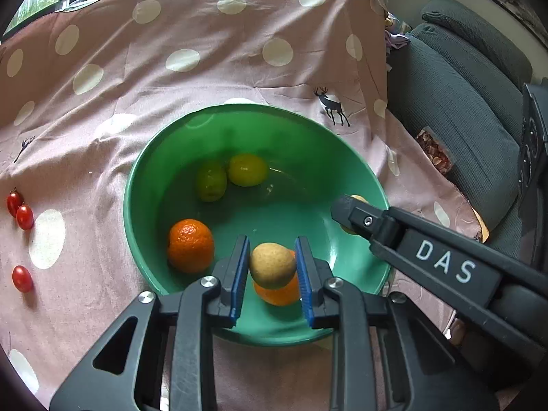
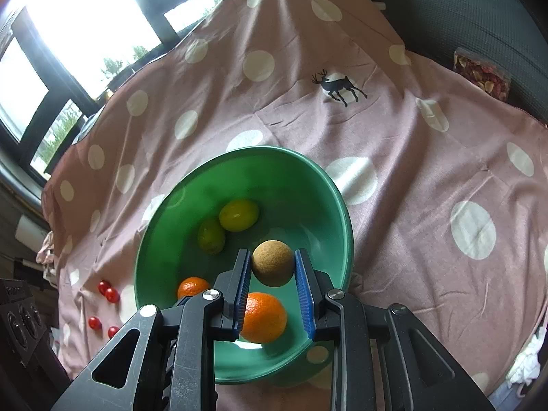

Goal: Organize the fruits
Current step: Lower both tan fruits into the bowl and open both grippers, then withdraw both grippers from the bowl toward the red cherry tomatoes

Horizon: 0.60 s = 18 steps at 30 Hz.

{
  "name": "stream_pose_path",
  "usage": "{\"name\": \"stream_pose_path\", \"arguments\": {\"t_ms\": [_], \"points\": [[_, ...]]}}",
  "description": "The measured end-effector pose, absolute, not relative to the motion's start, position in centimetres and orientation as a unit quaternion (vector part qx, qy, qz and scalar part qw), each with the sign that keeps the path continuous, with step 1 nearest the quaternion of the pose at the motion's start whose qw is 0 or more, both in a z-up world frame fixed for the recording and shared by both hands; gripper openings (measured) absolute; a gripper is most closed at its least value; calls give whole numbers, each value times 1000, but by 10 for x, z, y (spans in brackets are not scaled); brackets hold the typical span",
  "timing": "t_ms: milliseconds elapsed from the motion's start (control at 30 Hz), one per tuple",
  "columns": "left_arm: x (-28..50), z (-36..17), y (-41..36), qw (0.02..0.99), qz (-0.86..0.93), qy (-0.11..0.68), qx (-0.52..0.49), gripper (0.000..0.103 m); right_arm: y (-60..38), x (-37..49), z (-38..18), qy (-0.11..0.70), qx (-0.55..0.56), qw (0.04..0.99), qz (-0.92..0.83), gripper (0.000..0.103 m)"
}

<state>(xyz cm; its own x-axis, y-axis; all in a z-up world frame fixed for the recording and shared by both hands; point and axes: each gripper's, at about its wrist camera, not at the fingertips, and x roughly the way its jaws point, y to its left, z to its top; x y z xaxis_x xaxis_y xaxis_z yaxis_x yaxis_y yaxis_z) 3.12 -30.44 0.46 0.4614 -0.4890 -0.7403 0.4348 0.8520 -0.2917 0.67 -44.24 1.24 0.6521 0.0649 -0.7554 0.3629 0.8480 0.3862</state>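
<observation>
Fruits: most are in the green bowl (image 1: 137, 178), which sits centre-frame in both views on the spotted pink cloth (image 1: 205, 51). Inside are two green-yellow ones (image 1: 210, 181) toward the far wall, one orange (image 1: 190, 245) at lower left, and a second orange (image 2: 263, 316) near the front wall.

Left claw (image 1: 272, 267) is clamped on a tan round fruit (image 1: 272, 265), pads touching both sides, hanging over the bowl's near side right above that second orange. Right claw (image 2: 272, 257) is clamped on another tan fruit (image 2: 273, 263), over the bowl's right rim. Cherry tomatoes (image 1: 20, 210) are loose on the cloth at the left edge of frame, outside the bowl.

Risks as I read them:
- Both claws are crowding one bowl. In the left view the right claw's tip sits just beside the rim, near my left fingers, so a careless descent on either side probably ends in a knock.
- The tan fruits are round and gripped near the pad tips, so any twist could squirt one out.
- Letting go from up here drops the left fruit onto the orange, and it could bounce over the rim.
- A bump on the rim could make the bowl slide or tip on the creased cloth.
- The tomatoes look free to roll if the cloth gets tugged.
</observation>
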Motion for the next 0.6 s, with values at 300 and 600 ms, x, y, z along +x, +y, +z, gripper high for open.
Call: {"name": "stream_pose_path", "arguments": {"t_ms": [300, 600], "points": [[29, 3, -301, 851, -283, 440, -42, 27, -442, 8, 11, 413, 259, 868, -90, 28], [16, 29, -279, 870, -279, 404, -50, 69, -431, 3, 30, 373, 237, 894, -68, 59]]}}
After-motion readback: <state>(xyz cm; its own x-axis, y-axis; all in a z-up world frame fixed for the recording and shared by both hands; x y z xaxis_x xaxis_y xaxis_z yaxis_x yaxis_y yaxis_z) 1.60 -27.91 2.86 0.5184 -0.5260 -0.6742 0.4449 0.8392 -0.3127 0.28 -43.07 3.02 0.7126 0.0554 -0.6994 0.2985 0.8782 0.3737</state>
